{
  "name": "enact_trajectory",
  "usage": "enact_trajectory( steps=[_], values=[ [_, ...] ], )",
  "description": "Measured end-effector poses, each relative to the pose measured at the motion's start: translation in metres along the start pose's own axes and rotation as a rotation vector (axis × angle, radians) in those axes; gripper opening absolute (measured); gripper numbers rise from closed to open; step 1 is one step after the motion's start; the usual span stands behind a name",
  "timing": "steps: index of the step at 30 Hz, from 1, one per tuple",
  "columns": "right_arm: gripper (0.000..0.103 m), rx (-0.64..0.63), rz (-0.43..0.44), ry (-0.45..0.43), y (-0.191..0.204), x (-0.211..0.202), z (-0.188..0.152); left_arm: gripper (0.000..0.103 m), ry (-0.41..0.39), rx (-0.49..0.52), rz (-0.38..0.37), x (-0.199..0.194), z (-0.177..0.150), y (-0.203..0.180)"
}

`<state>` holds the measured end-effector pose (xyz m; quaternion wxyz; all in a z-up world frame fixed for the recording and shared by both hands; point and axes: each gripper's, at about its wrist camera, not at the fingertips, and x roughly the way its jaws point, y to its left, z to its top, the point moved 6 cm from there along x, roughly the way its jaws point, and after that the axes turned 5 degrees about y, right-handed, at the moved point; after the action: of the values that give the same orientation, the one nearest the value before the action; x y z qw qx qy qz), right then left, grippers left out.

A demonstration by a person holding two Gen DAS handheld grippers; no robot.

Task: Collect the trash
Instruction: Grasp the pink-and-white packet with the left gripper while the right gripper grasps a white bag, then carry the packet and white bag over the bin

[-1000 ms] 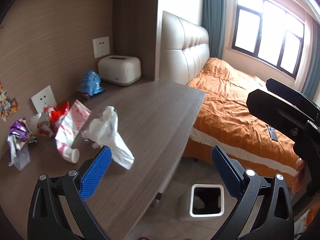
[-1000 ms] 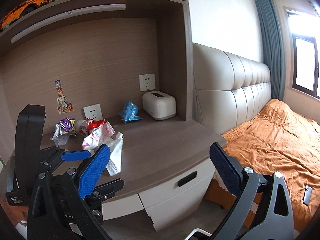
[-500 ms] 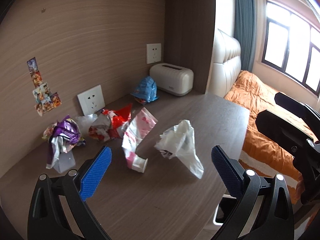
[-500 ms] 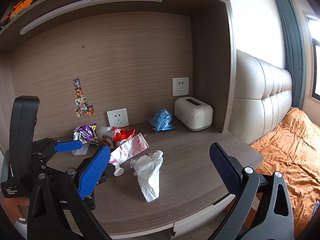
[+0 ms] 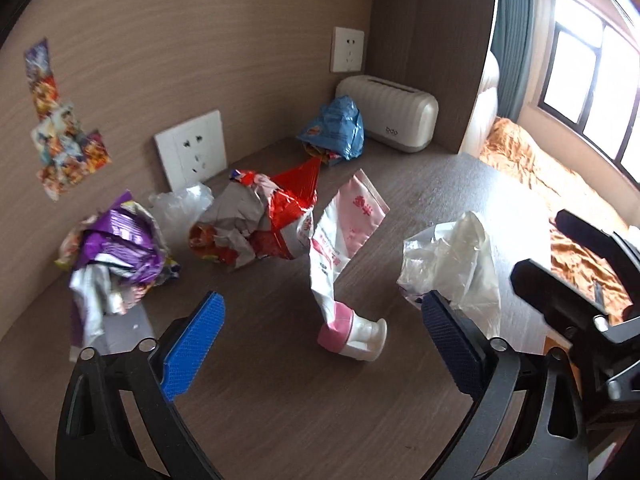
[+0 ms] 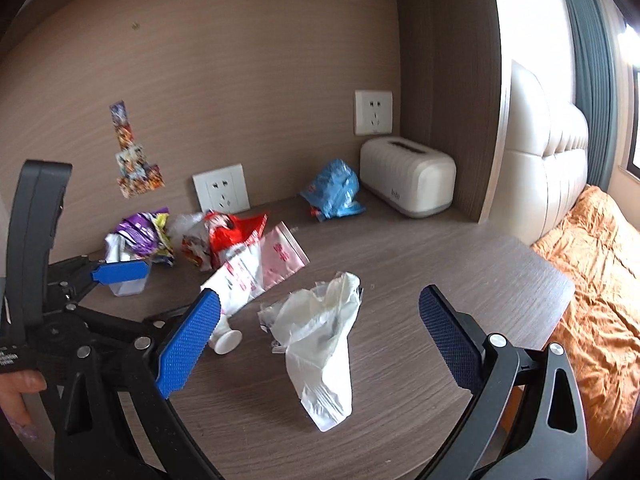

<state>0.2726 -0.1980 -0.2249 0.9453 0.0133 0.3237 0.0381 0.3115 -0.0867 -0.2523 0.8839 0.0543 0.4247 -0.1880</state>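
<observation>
Trash lies on the wooden desk (image 5: 280, 400). A pink and white spout pouch (image 5: 340, 248) lies just ahead of my open, empty left gripper (image 5: 320, 344). A crumpled white plastic bag (image 6: 320, 344) lies between the fingers of my open, empty right gripper (image 6: 316, 340); it also shows in the left wrist view (image 5: 452, 256). Behind are a red crumpled wrapper (image 5: 260, 220), a purple wrapper (image 5: 116, 248) over a clear cup and a blue wrapper (image 5: 336, 128). The left gripper also shows in the right wrist view (image 6: 120, 272).
A white tissue box (image 6: 408, 176) stands at the back right of the desk by a side panel. Wall sockets (image 5: 192, 152) sit on the back wall. A bed with an orange cover (image 6: 600, 264) lies to the right, past the desk edge.
Both grippers have swung left and moved in over the desk, closer to the trash. The floor bin has left the view. Both stay open.
</observation>
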Motion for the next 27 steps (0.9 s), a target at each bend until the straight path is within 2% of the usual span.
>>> enact_trajectory(
  steps=[3,5,7,10,12,13,14,18,27],
  values=[
    [0.099,0.021,-0.014,0.046,-0.002,0.022,-0.008,0.071,0.057,0.002,-0.022,0.023,-0.001,0.006],
    [0.099,0.036,-0.023,0.073,-0.003,0.035,-0.012,0.066,0.094,0.001,-0.052,0.037,-0.003,0.009],
    [0.099,0.049,-0.033,0.105,-0.004,0.048,-0.016,0.065,0.108,0.008,-0.082,0.043,-0.005,0.008],
    [0.099,0.078,-0.035,0.147,-0.007,0.063,-0.02,0.052,0.128,0.017,-0.117,0.05,-0.008,0.008],
    [0.098,0.095,-0.01,0.184,-0.008,0.072,-0.024,0.035,0.134,0.021,-0.157,0.051,-0.01,0.005],
    [0.079,0.103,0.013,0.193,-0.007,0.074,-0.025,0.032,0.133,0.032,-0.173,0.05,-0.011,0.001],
    [0.056,0.106,0.016,0.205,-0.006,0.076,-0.026,0.025,0.132,0.044,-0.18,0.049,-0.012,-0.001],
    [0.054,0.117,0.04,0.189,-0.003,0.069,-0.022,0.017,0.128,0.073,-0.177,0.043,-0.012,-0.009],
    [0.054,0.105,0.038,0.078,-0.018,0.012,0.001,0.017,0.091,0.079,-0.179,0.006,-0.001,-0.026]
  ],
)
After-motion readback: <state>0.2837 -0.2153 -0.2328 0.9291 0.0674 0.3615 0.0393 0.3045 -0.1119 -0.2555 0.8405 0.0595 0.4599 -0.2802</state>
